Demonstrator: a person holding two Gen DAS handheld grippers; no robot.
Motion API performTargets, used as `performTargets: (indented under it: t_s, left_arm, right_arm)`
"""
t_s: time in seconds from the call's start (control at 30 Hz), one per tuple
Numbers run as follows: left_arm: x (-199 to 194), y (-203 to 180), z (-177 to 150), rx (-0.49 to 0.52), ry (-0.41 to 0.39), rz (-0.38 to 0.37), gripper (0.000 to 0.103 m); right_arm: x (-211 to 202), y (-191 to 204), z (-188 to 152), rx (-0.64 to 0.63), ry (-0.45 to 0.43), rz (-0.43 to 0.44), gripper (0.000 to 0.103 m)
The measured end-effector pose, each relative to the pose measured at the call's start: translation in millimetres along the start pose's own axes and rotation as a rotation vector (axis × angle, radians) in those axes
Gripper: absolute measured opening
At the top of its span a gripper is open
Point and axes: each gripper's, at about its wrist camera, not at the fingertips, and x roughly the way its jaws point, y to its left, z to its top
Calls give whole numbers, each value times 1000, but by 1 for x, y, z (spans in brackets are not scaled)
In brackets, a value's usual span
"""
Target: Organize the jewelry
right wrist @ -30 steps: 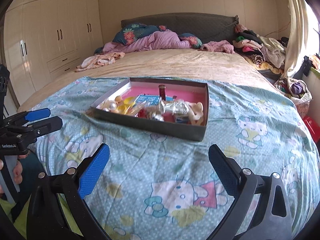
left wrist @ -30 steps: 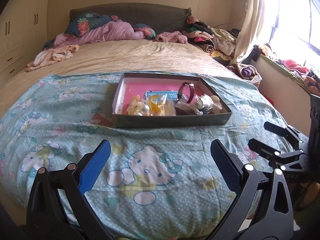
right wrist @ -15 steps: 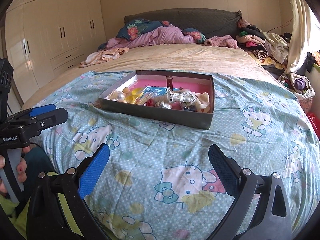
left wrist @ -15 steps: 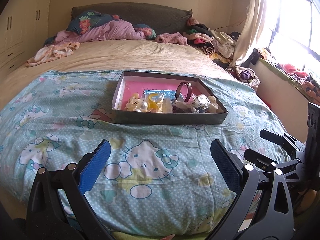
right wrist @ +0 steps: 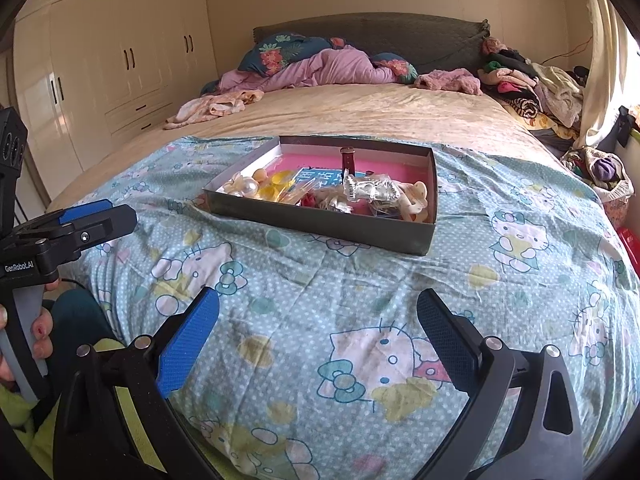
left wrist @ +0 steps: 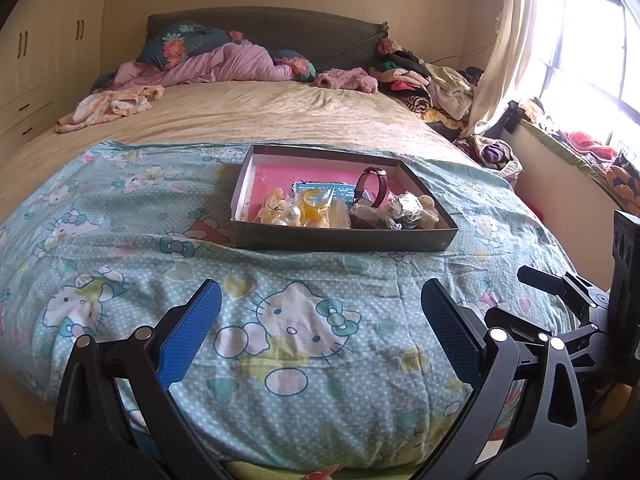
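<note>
The shallow grey cardboard box with a pink floor [left wrist: 344, 240] now sits a little higher in both frames. Both the left gripper [left wrist: 320, 320] and the right gripper [right wrist: 318, 326] stay wide open, holding nothing, low over the blue cartoon-cat blanket [left wrist: 120, 248].

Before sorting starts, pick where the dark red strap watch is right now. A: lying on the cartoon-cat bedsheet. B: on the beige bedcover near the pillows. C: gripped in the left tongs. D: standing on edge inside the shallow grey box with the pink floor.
D: the dark red strap watch stands on edge inside the shallow grey box, and both tongs are open and empty.
</note>
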Motion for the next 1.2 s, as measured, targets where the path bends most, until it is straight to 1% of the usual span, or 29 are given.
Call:
performTargets:
  t_s: [0.47, 1.07, 1.2]
  left_arm:
    - [-3, 2, 0, 4, 9, 17, 93]
    - [-1, 0, 0, 7, 13, 16, 93]
    - [0, 1, -4, 13, 21, 15, 93]
  right_arm:
    - [0, 1, 0, -3, -9, 0, 99]
    - [1, 3, 0, -6, -5, 7, 99]
    - [1, 4, 0, -6, -5, 7, 99]
